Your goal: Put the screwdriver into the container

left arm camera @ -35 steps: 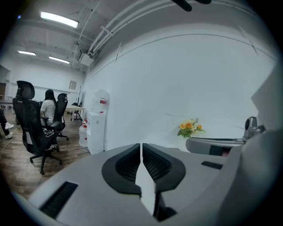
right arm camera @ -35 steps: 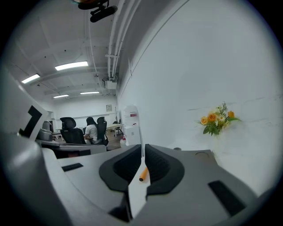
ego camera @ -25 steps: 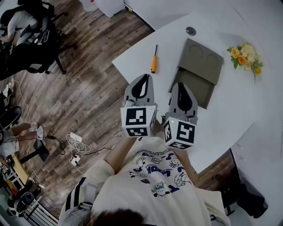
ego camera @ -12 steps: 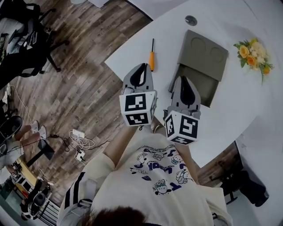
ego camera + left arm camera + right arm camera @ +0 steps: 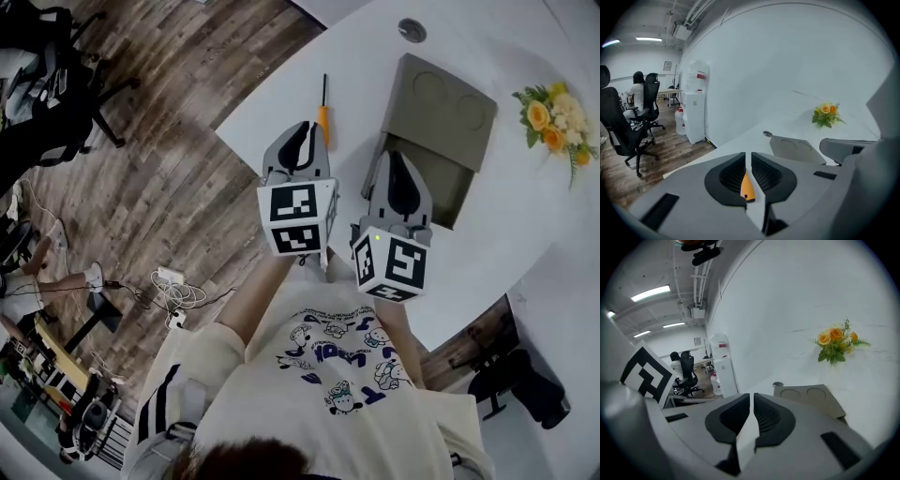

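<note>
An orange-handled screwdriver lies on the white table near its left edge, shaft pointing away from me. My left gripper is shut just short of the handle and slightly left of it. In the left gripper view the orange handle shows through the slit between the jaws of that gripper, beyond them and not held. The grey container lies open with its lid folded back. My right gripper hovers shut and empty over the container's near end.
A bunch of yellow and orange flowers stands at the table's right. A small round metal disc lies beyond the container. Office chairs and loose cables are on the wooden floor to the left. A water dispenser stands by the wall.
Both grippers have moved forward over the table. The left gripper's tips have closed in on the screwdriver handle. Both stay shut.
</note>
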`<state>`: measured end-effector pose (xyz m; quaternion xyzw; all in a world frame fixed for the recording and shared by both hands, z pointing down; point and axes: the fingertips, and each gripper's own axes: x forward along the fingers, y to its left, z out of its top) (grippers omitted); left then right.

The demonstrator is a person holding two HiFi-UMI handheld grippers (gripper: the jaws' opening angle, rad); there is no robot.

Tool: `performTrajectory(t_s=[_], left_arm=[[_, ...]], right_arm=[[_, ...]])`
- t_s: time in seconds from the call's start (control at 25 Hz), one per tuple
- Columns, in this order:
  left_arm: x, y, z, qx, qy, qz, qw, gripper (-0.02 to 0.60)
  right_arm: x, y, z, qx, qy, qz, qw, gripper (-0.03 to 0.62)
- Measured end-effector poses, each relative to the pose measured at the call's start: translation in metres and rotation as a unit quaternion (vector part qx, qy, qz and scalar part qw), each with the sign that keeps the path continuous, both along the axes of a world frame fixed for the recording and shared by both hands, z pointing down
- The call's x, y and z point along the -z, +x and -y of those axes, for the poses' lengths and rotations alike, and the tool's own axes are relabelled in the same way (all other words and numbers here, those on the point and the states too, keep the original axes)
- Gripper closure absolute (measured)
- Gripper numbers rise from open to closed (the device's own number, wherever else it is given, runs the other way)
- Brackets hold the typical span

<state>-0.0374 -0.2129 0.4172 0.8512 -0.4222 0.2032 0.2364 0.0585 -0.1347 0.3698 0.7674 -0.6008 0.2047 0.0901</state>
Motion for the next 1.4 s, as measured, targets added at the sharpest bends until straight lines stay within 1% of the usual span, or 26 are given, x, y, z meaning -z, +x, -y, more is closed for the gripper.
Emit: performTrajectory(t_s=[0.16, 0.32, 0.56, 0.68, 0.96, 1.24, 1.4], left_arm=[[-0.017, 0.007, 0.002, -0.007, -0.023, 0.01, 0.9997, 0.552], [-0.031, 0.013, 0.009, -0.005, -0.039, 0.019, 0.9991, 0.552], [-0.056, 0.019, 0.016, -0.003, -0.058, 0.035, 0.9977, 0.551], [-0.067, 0.023, 0.013, -0.006, -0.068, 0.042, 0.9968, 0.518], [-0.083, 0.031, 0.019, -0.016, -0.093, 0.053, 0.9941, 0.47], [-0.097, 0.039, 0.018, -0.021, -0.119, 0.065, 0.9906, 0.454], [-0.108, 0.043, 0.017, -0.022, -0.129, 0.085, 0.9878, 0.454]], right_arm=[[-0.008, 0.004, 0.002, -0.006, -0.009, 0.007, 1.0, 0.551], [-0.018, 0.008, 0.006, -0.01, -0.019, 0.018, 1.0, 0.551], [-0.039, 0.01, 0.012, 0.006, -0.036, 0.027, 0.999, 0.551], [-0.046, 0.014, 0.01, 0.007, -0.039, 0.031, 0.999, 0.551], [-0.057, 0.016, 0.018, 0.005, -0.05, 0.037, 0.998, 0.55], [-0.063, 0.019, 0.016, -0.002, -0.061, 0.042, 0.997, 0.551], [-0.068, 0.025, 0.014, -0.007, -0.065, 0.043, 0.997, 0.551]])
